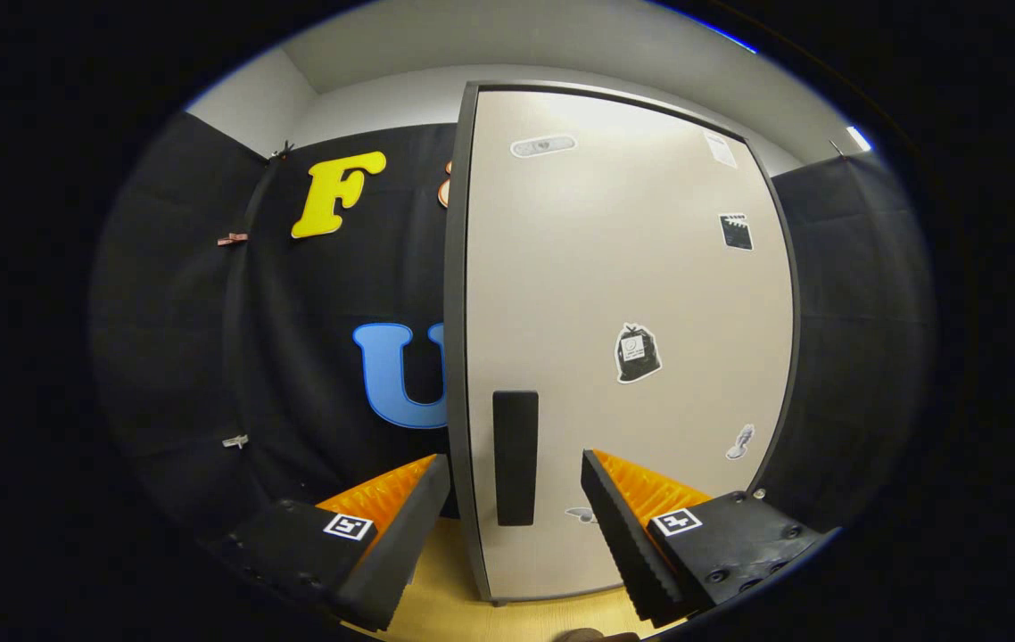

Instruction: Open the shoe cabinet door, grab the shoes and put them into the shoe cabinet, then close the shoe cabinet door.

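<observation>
A: Gripper view: your gripper is spread wide and holds nothing. The cabinet stands straight ahead of you with its door closed, and the door's handle sits in the gap between your two fingers, a little beyond the tips.

B: Which way does the handle run?

A: Upright, top to bottom, close to the door's left edge. Your fingers flank it left and right, so their closing line crosses its long axis. I judge you need only push forward before you clamp. The left finger lies just outside the door's left edge; the right finger is in front of the door face, right of the handle.

B: Where are the shoes?

A: You cannot find them from here. With the door closed, the cabinet's inside is hidden too. Below the handle you see a strip of pale floor at the cabinet's foot, and a small dark shape at the lowest part of it is cut off; I cannot tell what it is. How far the handle stands out from the door is also hard to judge head-on.
</observation>
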The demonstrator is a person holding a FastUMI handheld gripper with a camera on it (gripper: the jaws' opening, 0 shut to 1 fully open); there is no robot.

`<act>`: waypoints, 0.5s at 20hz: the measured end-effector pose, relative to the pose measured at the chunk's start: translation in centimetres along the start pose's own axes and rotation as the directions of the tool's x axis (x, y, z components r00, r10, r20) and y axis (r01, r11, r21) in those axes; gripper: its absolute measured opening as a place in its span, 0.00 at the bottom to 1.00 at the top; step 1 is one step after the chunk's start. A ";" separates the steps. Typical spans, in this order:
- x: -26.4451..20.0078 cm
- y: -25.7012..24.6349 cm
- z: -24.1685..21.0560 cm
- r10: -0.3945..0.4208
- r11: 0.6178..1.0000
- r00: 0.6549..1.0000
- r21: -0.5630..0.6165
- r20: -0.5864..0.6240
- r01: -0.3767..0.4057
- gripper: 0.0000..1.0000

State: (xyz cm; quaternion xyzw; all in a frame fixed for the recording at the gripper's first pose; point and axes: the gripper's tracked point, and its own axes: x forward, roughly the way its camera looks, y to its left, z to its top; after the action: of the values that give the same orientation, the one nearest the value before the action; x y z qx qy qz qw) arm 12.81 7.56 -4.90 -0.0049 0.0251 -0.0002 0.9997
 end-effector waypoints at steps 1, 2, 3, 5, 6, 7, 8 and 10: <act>0.7 0.0 -0.3 -0.007 1.000 1.000 0.002 -0.008 0.007 0.97; 1.3 0.1 -0.7 -0.008 1.000 1.000 0.003 -0.017 0.008 0.97; 1.9 0.2 -1.1 -0.008 1.000 1.000 0.001 -0.025 0.008 0.97; 2.9 0.3 -1.7 -0.012 1.000 0.999 -0.005 -0.036 0.012 0.94; 3.3 0.4 -2.0 -0.015 1.000 0.999 -0.007 -0.039 0.014 0.93; 3.6 0.4 -2.2 -0.020 1.000 0.999 -0.008 -0.041 0.020 0.92; 3.9 0.5 -2.3 -0.020 1.000 0.999 -0.007 -0.043 0.019 0.86; 4.3 0.4 -2.6 -0.026 1.000 0.999 -0.012 -0.047 0.026 0.75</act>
State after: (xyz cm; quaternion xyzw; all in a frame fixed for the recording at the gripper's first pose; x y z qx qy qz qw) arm 16.97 7.98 -7.73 -0.0107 0.0487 -0.0132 0.9987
